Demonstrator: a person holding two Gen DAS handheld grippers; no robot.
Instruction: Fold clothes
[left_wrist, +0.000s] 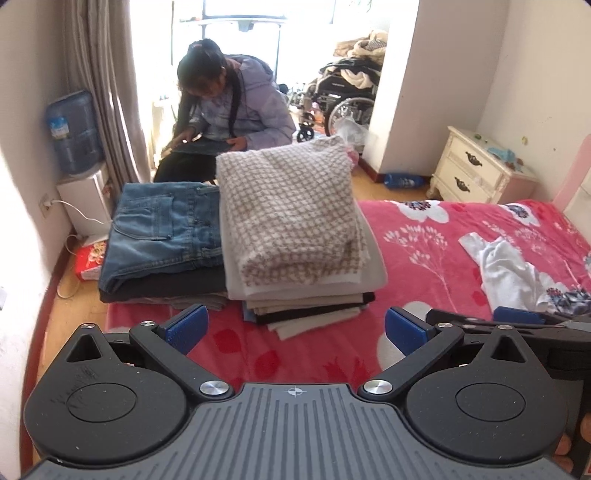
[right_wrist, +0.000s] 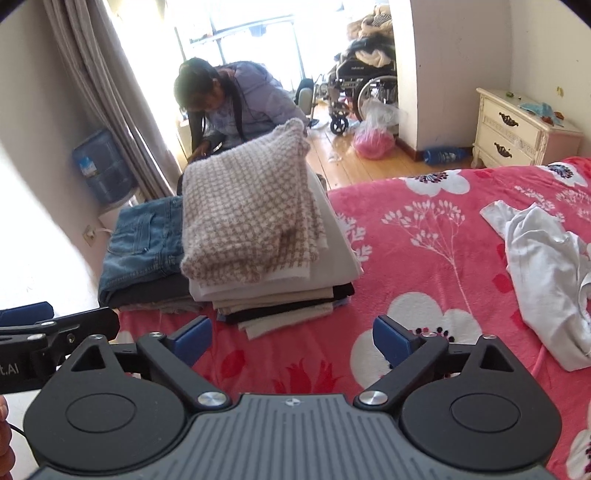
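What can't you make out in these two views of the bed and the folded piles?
- Lower layers of the taller pile: both views, only edges show beneath the checked knit.
- White garment: crumpled; the right wrist view's edge cuts it off, so its type is unclear.
- Dark clothes under the jeans: left wrist view, mostly covered.

Lighting: strong daylight from the window (left_wrist: 236, 11) behind, blown out to white. Interior evenly lit, shadows soft. Glare on the left wall (right_wrist: 33, 258). Focus: sharp centrally, mild softness outward. Distortion: fisheye bending, dark vignetted corners.
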